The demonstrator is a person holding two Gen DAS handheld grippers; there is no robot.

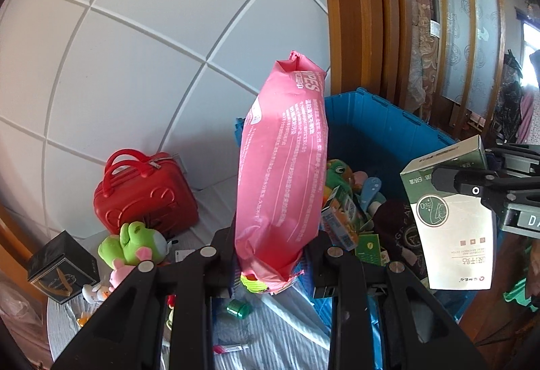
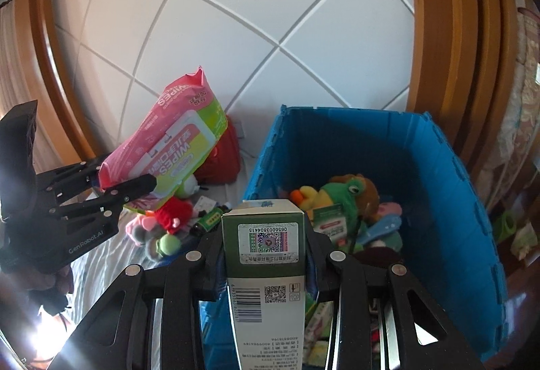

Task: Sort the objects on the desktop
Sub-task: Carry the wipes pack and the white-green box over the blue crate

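While clamping pink wipes pack (image 1: 281, 164) upright in left gripper (image 1: 270, 255), pinching green-white box (image 2: 266, 255) in right gripper (image 2: 266, 268), both hovering near blue bin (image 2: 435, 147).

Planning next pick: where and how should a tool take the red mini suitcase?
Grip the twin handles on top of the red mini suitcase, coming from above. It stands upright against the wall, the handles arch clear of the body, and the hard shell looks too wide for the tool.
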